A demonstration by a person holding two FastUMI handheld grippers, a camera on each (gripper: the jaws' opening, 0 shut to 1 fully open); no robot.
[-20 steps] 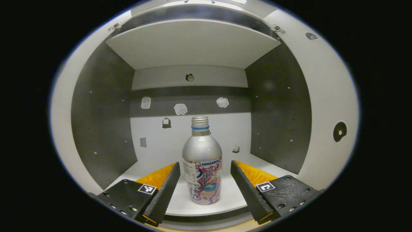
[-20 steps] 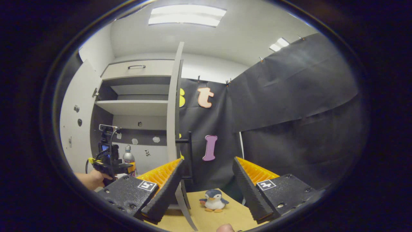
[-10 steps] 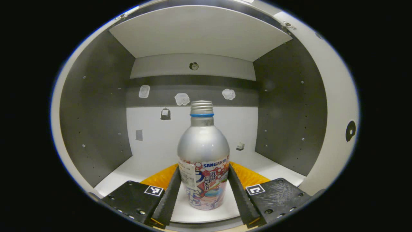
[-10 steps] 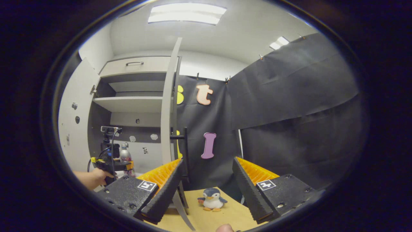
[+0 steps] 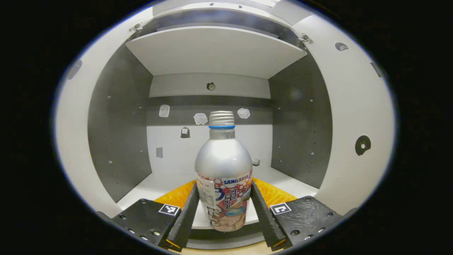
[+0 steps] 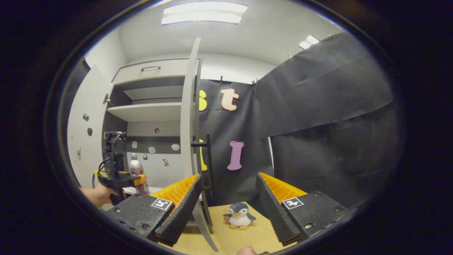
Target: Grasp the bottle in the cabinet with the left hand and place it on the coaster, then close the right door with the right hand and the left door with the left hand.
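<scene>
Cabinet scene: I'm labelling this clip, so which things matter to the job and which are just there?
In the job:
bottle, held by the left gripper
right door
left door
right gripper, open

Just there:
toy penguin
shelf

Silver bottle (image 5: pixel 223 177) – upright (capped), cabinet (image 5: pixel 212 53) doors open.
</scene>
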